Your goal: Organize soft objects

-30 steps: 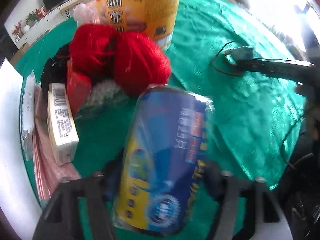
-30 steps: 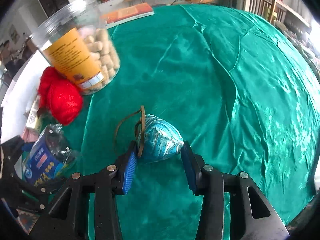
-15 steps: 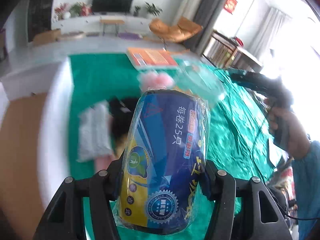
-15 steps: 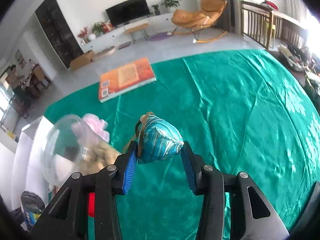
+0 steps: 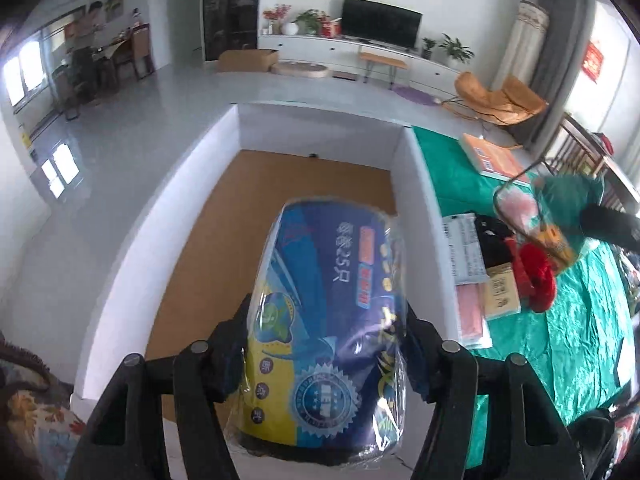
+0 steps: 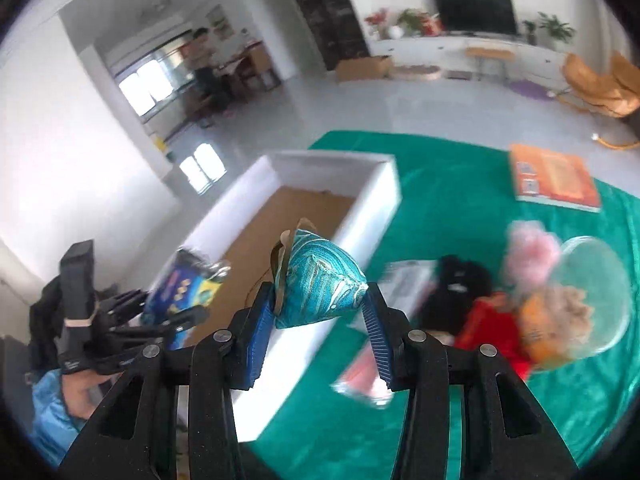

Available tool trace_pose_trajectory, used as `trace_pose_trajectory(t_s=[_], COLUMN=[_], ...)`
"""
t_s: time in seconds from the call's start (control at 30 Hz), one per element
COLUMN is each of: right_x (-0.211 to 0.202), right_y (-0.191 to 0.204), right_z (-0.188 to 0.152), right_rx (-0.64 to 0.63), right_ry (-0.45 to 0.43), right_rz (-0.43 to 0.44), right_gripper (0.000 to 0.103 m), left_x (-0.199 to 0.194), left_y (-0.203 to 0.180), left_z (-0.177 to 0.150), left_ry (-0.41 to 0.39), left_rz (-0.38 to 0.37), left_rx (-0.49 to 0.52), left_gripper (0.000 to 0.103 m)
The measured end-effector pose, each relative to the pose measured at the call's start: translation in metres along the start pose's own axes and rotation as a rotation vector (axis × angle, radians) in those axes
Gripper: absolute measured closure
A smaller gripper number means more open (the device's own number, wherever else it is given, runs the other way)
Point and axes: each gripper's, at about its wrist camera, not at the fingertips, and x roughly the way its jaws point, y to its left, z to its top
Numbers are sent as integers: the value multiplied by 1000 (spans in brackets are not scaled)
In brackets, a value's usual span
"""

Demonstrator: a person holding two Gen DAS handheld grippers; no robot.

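My left gripper point(image 5: 326, 344) is shut on a blue and yellow plastic-wrapped roll pack point(image 5: 332, 320) and holds it over the brown floor of a white-walled box point(image 5: 416, 200). My right gripper point(image 6: 316, 312) is shut on a teal patterned pyramid-shaped pouch point(image 6: 320, 284) with a brown loop, held above the box's near wall point(image 6: 360, 216). The left gripper with its pack point(image 6: 184, 292) shows at the left in the right wrist view. The pouch point(image 5: 568, 200) shows at the right in the left wrist view.
On the green tablecloth point(image 6: 460, 184) beside the box lie red yarn point(image 5: 536, 272), a black item point(image 5: 490, 232), flat packets point(image 5: 464, 248), a pink fluffy thing point(image 6: 528, 248), a clear snack jar point(image 6: 580, 300) and an orange book point(image 6: 556, 176).
Both grippers lifted from the table and swung left. The left one now holds the roll pack over the box; the right one carries the pouch up beside the box.
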Motion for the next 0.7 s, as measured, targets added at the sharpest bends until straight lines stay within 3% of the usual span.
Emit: trace_pose_trajectory(t_s=[0.03,0.07,0.23,0.4,0.57,0.7], right_x=[13,24,19,-7,-24,-25], right_y=[11,19,13,-33,-121,-185], right_z=[0,-1,-22,-80,-162,-206], right_rx=[-5,-14,-62,2,171,330], right_ry=[30,59,41,-57,-58,-41], right_rz=[36,64,-19,-210,-451,-623], right_gripper=[37,21,22,22,22,22], left_x=[1,-2,-6,-17,-1,43], left_y=[6,13,-2,-66,-165,-231], left_z=[-4,-6,-6,-4,-31,-72], left_ry=[-13,-39,-123,-171,-80,37], left_rz=[6,-3,-67,-243,-410,-456], left_rx=[-31,-68,-110,31,216,301], left_gripper=[19,15,13,13,10,9])
